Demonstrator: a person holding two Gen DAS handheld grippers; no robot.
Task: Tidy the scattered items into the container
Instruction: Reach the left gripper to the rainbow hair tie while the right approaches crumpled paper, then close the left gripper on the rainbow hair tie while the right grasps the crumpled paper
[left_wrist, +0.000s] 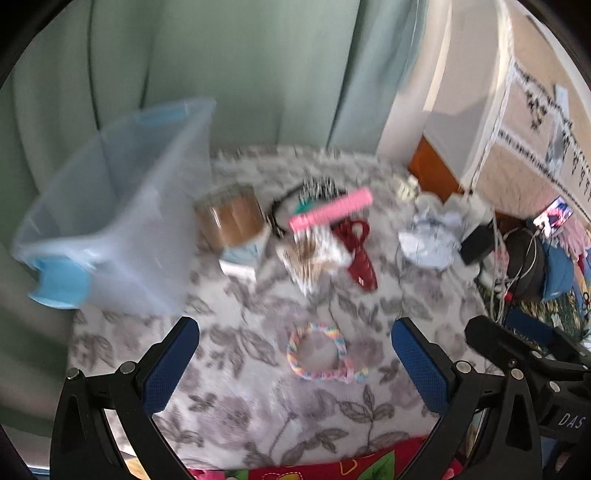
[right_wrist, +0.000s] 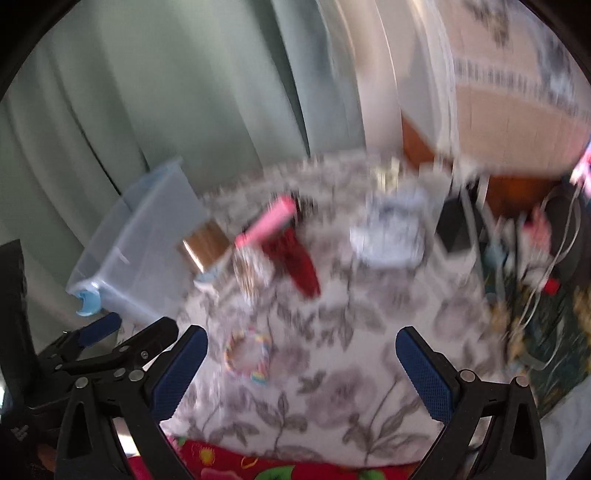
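Note:
A clear plastic bin (left_wrist: 122, 221) with blue handles stands at the left on a floral-print cloth (left_wrist: 258, 398). Scattered beside it lie a clear box with brown contents (left_wrist: 231, 216), a pink comb (left_wrist: 330, 214), a dark red hair clip (left_wrist: 358, 254), a patterned packet (left_wrist: 314, 258) and a rainbow braided ring (left_wrist: 319, 354). My left gripper (left_wrist: 295, 354) hovers open above the ring, nothing between its fingers. My right gripper (right_wrist: 301, 369) is open too, over bare cloth right of the ring (right_wrist: 247, 354); the bin (right_wrist: 136, 251) and comb (right_wrist: 266, 221) lie beyond. Both views are blurred.
A crumpled white-grey bundle (left_wrist: 430, 236) lies at the cloth's right. Past it sit a black block (left_wrist: 476, 240), cables, a dark round object (left_wrist: 524, 266) and blue fabric (left_wrist: 557, 269). Green curtains (left_wrist: 221, 74) hang behind. A red floral cover (right_wrist: 280, 465) shows at the near edge.

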